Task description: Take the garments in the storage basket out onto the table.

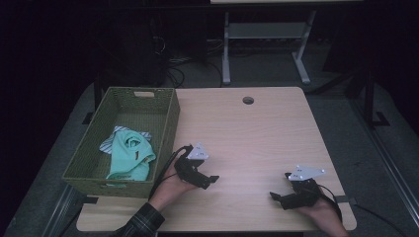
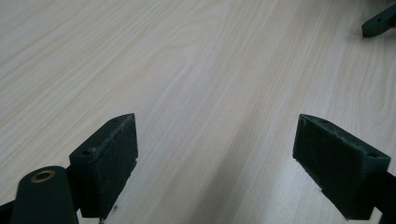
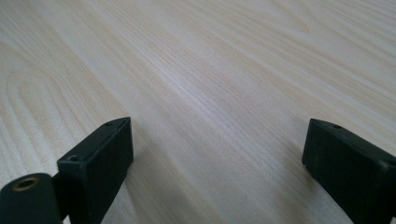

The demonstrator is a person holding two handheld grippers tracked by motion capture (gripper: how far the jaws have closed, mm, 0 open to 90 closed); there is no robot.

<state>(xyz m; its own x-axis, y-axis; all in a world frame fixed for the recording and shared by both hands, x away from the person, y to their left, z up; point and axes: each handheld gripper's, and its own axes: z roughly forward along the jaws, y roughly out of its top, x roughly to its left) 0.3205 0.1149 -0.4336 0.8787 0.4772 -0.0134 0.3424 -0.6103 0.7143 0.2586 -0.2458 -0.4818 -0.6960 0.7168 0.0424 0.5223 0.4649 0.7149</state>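
Both tongs [image 1: 211, 178] [image 1: 279, 191] open, prob. well apart from basket [image 1: 89, 163] clothes [image 1: 129, 155].

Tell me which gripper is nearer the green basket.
Left. The left gripper rests on the table just right of the basket, near its front corner. The right gripper lies much farther right, toward the table's front right corner.

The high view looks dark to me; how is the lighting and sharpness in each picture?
High view: dim, room black, table lit, basket visible. Left gripper view: bright, wood grain sharp, near jaws soft. Right gripper view: bright, soft shadow beside the left jaw.
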